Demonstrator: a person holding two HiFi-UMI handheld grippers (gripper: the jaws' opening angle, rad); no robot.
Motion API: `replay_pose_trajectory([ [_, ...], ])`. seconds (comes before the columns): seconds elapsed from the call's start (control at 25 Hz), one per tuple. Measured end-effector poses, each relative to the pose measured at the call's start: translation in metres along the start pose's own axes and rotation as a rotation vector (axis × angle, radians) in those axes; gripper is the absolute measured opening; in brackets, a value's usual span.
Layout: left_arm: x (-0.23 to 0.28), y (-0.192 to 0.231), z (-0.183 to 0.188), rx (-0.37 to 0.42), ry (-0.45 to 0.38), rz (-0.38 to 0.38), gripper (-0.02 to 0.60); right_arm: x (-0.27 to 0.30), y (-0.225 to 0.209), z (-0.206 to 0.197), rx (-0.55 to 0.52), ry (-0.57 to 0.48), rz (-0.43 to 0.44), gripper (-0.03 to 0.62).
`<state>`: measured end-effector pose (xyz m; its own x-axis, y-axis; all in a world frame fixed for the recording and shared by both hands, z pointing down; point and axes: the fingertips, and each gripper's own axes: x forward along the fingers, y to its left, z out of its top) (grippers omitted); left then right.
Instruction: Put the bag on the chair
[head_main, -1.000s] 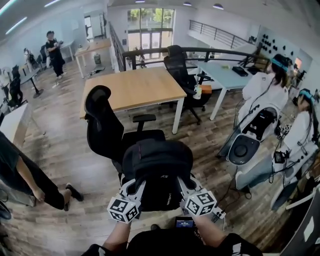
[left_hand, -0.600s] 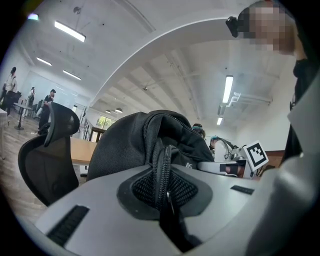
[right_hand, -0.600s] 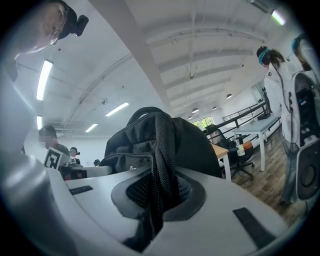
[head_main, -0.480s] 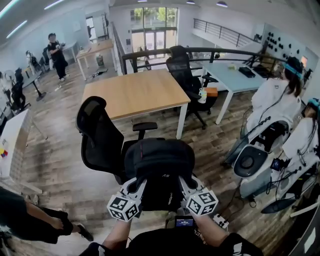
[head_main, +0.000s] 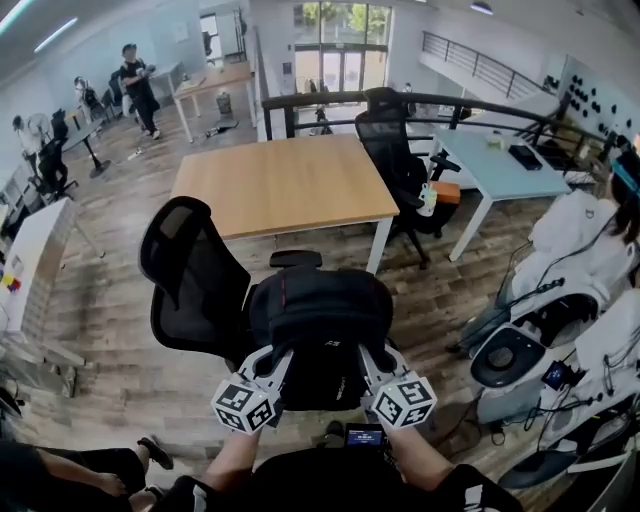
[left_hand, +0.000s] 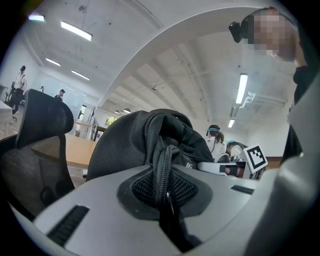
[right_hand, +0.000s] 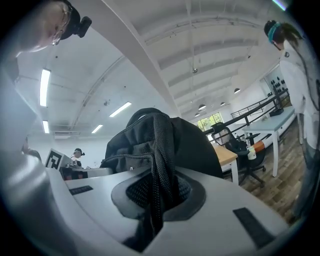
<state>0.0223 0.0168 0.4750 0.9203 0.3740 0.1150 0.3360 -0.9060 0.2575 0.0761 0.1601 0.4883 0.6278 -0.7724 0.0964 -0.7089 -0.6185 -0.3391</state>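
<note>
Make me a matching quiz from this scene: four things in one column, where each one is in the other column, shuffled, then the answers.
Things:
1 bag
2 nearest black chair
3 wooden table
4 white desk

Places:
A far right, past a second chair
B clamped by the left gripper and right gripper
C behind the nearest black chair
D just left of the bag

Pairs: 1-B, 2-D, 3-C, 4-A
</note>
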Motion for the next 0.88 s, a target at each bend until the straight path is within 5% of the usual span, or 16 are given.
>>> replay_pose_trajectory([
  [0.32, 0.053, 0.033, 0.017, -0.017, -0.019, 0.062, 0.033, 0.06, -0.041, 0.024, -0.011, 0.016, 0.072, 0.032],
  [0.88, 0.077, 0.128, 0.032, -0.061, -0.05, 0.145, 0.034, 0.172, -0.04, 0.024, -0.026, 0.088, 0.146, 0.032],
])
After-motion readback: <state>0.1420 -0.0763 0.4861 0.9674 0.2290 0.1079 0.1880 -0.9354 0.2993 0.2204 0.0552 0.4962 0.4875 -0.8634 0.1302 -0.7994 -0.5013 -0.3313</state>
